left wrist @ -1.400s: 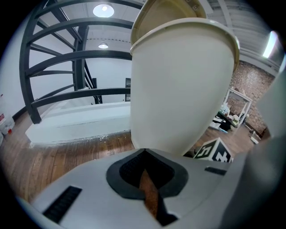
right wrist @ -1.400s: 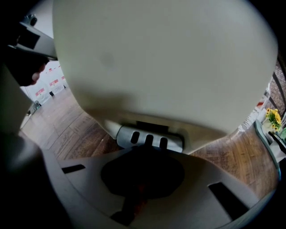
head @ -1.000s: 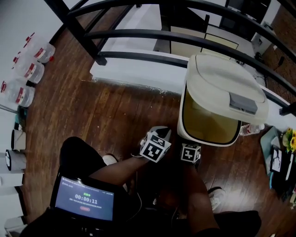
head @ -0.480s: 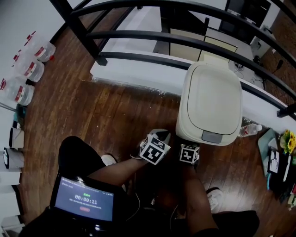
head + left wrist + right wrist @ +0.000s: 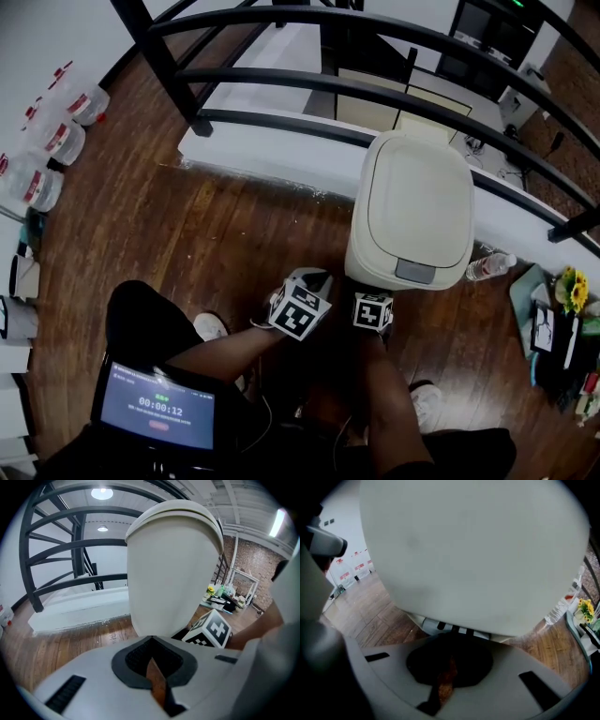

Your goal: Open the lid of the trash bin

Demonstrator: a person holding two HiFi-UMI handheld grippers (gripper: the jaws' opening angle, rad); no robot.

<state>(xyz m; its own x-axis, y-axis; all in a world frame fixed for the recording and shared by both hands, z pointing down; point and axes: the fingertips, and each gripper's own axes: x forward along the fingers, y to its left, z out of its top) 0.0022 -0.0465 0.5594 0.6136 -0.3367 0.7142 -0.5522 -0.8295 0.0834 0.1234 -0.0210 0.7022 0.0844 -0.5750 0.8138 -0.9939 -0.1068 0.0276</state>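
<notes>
The dark railing (image 5: 375,89) arcs across twelve o'clock of the head view. The cream trash bin (image 5: 360,258) stands just in front of it on the wooden floor (image 5: 234,234), at about two o'clock from centre. Its lid (image 5: 419,202) lies flat and closed. Both claws sit low at the bin's six o'clock, likely to reach its base. The left gripper (image 5: 152,667) is clenched on nothing and faces the bin wall. The right gripper (image 5: 443,672), likewise clenched and empty, points at a striped bar (image 5: 451,628), probably the pedal.
</notes>
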